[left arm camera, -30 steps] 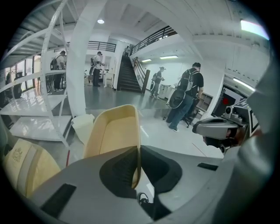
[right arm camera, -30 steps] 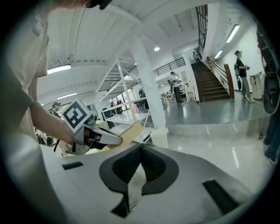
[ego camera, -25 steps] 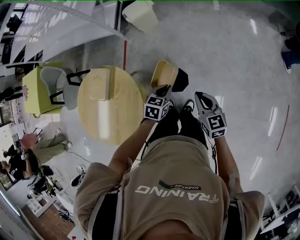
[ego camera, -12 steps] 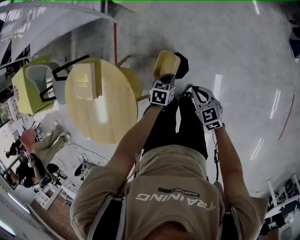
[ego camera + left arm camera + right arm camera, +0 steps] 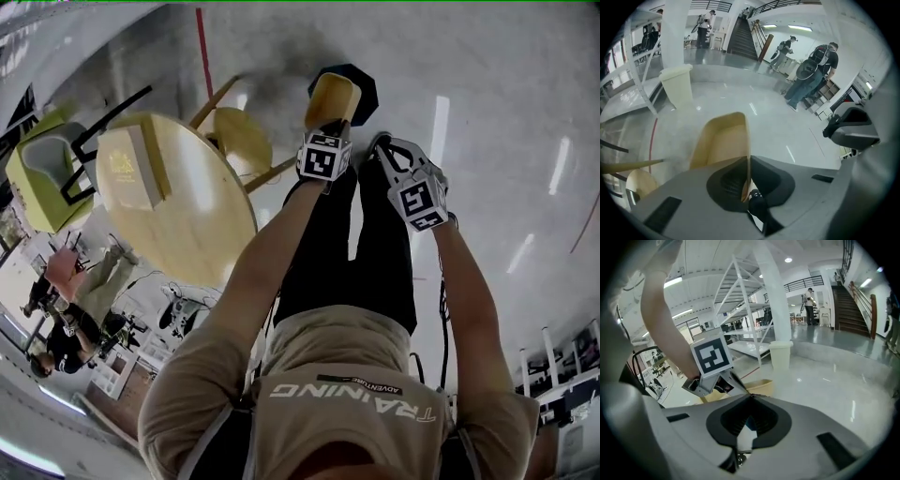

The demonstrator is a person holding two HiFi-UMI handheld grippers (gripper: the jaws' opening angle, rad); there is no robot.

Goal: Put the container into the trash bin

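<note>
A beige, open container [image 5: 333,98] hangs upright in front of the person's legs. My left gripper [image 5: 329,127] is shut on its wall. In the left gripper view that wall runs straight down between the jaws of the left gripper [image 5: 749,165], and the container [image 5: 722,140] stands tall ahead. The cream trash bin [image 5: 677,86] stands far off on the grey floor, beside a white pillar. My right gripper [image 5: 382,146] hangs to the right of the container, shut and holding nothing. The right gripper view shows the right gripper [image 5: 750,399], the container's rim [image 5: 759,387] and the bin [image 5: 780,355].
A dark many-sided object [image 5: 361,89] lies on the floor just behind the container. A round wooden table [image 5: 187,216], a wooden stool [image 5: 234,141] and a green chair [image 5: 37,173] stand at the left. White shelving [image 5: 740,310] rises near the bin, and people [image 5: 811,70] stand near a staircase.
Both arms have stretched out and down from the body, the left still gripping the container. The cream bin has slipped out of the top of the head view.
</note>
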